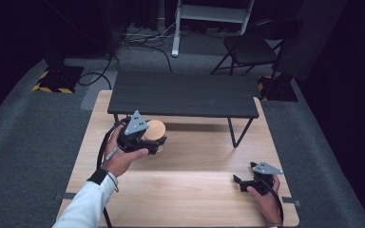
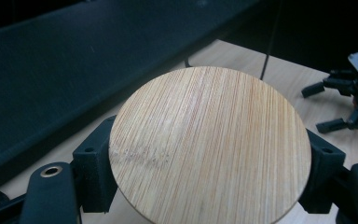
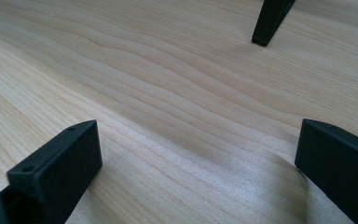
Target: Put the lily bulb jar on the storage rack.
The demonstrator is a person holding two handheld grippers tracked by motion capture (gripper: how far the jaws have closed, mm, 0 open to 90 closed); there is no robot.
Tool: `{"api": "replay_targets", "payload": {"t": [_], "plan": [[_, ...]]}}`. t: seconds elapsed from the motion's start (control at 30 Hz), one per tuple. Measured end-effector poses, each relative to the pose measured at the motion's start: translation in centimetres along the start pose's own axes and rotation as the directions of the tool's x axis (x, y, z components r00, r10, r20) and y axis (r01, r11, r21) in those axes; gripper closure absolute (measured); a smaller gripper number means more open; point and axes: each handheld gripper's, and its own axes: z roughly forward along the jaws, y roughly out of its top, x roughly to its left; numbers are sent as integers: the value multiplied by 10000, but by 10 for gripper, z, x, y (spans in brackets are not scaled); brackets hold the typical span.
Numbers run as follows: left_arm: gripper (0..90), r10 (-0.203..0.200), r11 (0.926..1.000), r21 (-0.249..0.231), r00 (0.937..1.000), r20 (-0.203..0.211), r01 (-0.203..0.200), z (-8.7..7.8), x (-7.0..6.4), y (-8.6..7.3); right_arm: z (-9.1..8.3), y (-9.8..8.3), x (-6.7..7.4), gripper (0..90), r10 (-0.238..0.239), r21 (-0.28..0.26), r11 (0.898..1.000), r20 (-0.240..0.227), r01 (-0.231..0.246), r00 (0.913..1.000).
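L gripper (image 1: 153,142) clenched on round bamboo disc (image 2: 209,144), jaws pressing its opp. edges; disc held above light wooden table (image 1: 180,190), just in front of black slatted bench (image 1: 183,95); R gripper (image 1: 241,183) released, jaws spread wide w/ nothing between, resting low on table near its R front corner; bench leg (image 3: 270,21) beyond it; grippers well apart.

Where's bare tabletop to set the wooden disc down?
Free: the wide strip of wooden table between left gripper, shut on the wooden disc, and open right gripper. Also bare right of the black bench leg. Crowded: under the bench, at the disc.
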Motion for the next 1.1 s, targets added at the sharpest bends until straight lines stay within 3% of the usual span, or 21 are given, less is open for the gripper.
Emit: {"api": "replay_targets", "payload": {"t": [0.1, 0.27, 0.67, 0.73, 1.1], "plan": [[246, -135, 9997, -197, 9998, 125, 137, -2, 6, 12, 0, 0, -1, 0, -2, 15, 10000, -63, 3, 10000], [246, -118, 9999, -118, 9999, 126, 120, -1, 15, 37, 0, 0, -1, 0, -21, 13, 10000, -78, 21, 10000], [245, 284, 9996, 76, 9995, -142, -283, 17, 28, 88, 0, 0, -2, 0, -58, 10, 10000, -104, 58, 9999], [245, 507, 9985, 245, 9978, -422, -497, 23, 27, 97, 0, 0, -2, 0, -72, 14, 10000, -134, 72, 9999], [245, 191, 9998, 67, 9985, -510, -188, 50, 46, 111, -1, 0, -2, 0, -82, 33, 10000, -167, 83, 9998]]}}
